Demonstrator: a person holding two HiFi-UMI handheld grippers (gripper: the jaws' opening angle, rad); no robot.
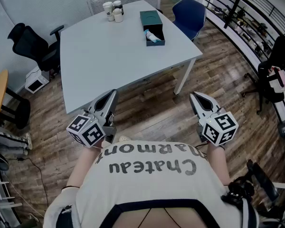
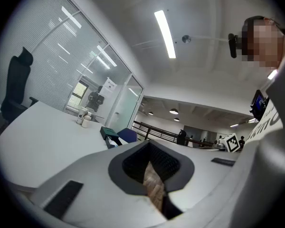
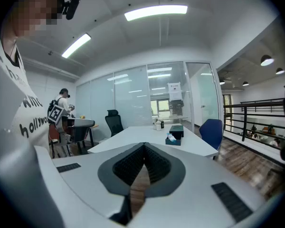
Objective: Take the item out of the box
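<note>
Starting nearest your body: your left gripper (image 1: 112, 95), grey, two-jawed, with a marker cube, jaws brought together at the tips and nothing held. Your right gripper (image 1: 194, 95) is the same make, its jaws likewise together and empty. Both hang over the brown wood-plank floor (image 1: 147, 103), short of the table and well apart from the box. Next, one white rectangular table (image 1: 109, 51). On its far half sits a dark green rectangular box (image 1: 151, 19), its tray (image 1: 156, 42) slid out toward you, with a pale blue and white item (image 1: 152, 36) lying in that tray. Beyond it, near the far edge, stands a cluster of white cups (image 1: 113, 11). Off the table are a black office chair (image 1: 31, 44) at left and a blue chair (image 1: 190, 11) at far right.
</note>
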